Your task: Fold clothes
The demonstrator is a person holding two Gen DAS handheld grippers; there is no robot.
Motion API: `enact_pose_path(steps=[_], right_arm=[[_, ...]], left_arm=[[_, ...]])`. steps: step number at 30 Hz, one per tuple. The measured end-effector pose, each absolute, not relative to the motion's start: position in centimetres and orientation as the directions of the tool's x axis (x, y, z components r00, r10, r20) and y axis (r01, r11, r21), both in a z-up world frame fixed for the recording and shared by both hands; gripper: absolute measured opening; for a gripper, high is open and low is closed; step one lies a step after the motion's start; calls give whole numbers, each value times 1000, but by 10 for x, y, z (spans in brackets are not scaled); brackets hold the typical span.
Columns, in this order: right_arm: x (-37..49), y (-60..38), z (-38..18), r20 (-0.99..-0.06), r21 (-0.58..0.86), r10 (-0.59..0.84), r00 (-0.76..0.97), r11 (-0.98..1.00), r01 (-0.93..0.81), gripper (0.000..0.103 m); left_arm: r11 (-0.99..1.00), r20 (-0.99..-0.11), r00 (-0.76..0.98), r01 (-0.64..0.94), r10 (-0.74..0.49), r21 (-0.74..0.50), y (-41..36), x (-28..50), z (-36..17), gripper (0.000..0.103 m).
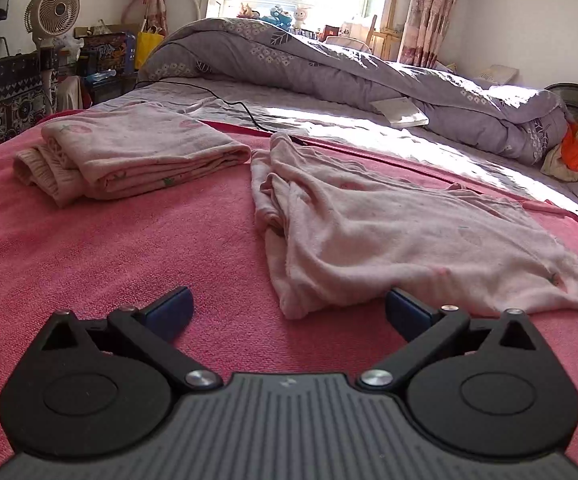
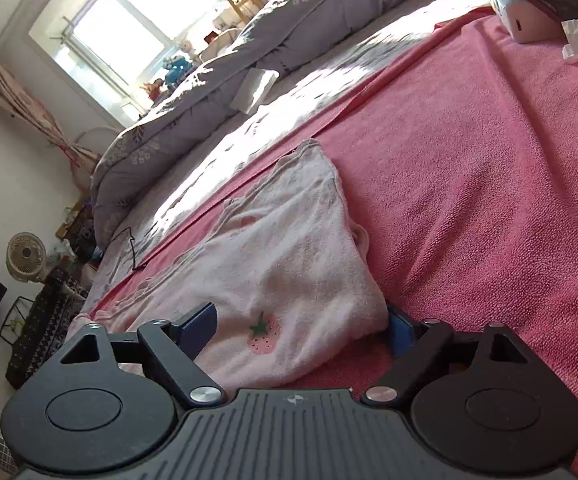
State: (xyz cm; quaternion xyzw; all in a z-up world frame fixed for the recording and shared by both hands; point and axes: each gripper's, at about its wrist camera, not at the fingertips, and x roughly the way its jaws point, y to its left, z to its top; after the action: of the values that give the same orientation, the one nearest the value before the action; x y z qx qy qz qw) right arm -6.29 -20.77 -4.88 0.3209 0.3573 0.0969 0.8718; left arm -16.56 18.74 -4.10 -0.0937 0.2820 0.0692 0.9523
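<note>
A: Pink towel blanket [image 1: 89, 240] covers the bed; grey quilt [image 1: 329, 56] is bunched near the window.

B: Clothes?

A: One folded pink garment [image 1: 129, 152] lies far left. A loose pink garment [image 1: 389, 232] lies spread ahead of my left gripper [image 1: 289, 308].

B: Fingers?

A: Left jaws are wide apart, nothing between them. My right gripper [image 2: 301, 328] straddles the loose garment's strawberry-print corner; jaws are apart, and I can't tell if the pads press it.
</note>
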Motion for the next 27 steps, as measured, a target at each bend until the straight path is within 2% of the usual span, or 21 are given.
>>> enact_pose_path(steps=[1, 3, 6, 8, 9, 10, 12, 15, 20, 24, 27], right_arm=[[-65, -210, -50, -560, 638, 399, 726, 767, 70, 64], [-65, -212, -52, -558, 647, 398, 728, 758, 81, 61], [-56, -216, -57, -539, 681, 394, 744, 724, 110, 56], [-49, -220, -64, -531, 709, 379, 758, 688, 153, 44], [-48, -221, -66, -539, 709, 371, 756, 684, 169, 25], [-47, -221, -67, -546, 709, 363, 755, 680, 185, 16], [-47, -219, -65, -552, 696, 355, 755, 694, 182, 15], [-51, -194, -37, -532, 605, 321, 784, 792, 86, 15], [-51, -72, 29, -449, 347, 400, 799, 902, -257, 15], [-63, 46, 25, -469, 153, 533, 704, 834, -530, 16], [-75, 102, -10, -554, 88, 563, 614, 772, -629, 16]], left_arm=[[975, -549, 831, -186, 91, -121, 189, -170, -41, 103], [975, -545, 832, -194, 107, -104, 193, -176, -40, 103], [962, -523, 849, -197, 71, -188, 208, -182, -41, 103], [958, -514, 856, -194, 59, -213, 212, -183, -41, 103], [958, -512, 857, -191, 56, -216, 212, -184, -41, 103], [957, -510, 858, -189, 53, -218, 213, -184, -41, 103], [959, -508, 859, -191, 61, -207, 214, -187, -41, 103], [953, -500, 864, -202, 63, -228, 223, -192, -41, 103], [928, -484, 869, -258, 101, -270, 247, -206, -42, 103], [903, -442, 894, -245, 70, -354, 273, -220, -47, 103], [895, -408, 913, -202, 26, -397, 281, -226, -50, 103]])
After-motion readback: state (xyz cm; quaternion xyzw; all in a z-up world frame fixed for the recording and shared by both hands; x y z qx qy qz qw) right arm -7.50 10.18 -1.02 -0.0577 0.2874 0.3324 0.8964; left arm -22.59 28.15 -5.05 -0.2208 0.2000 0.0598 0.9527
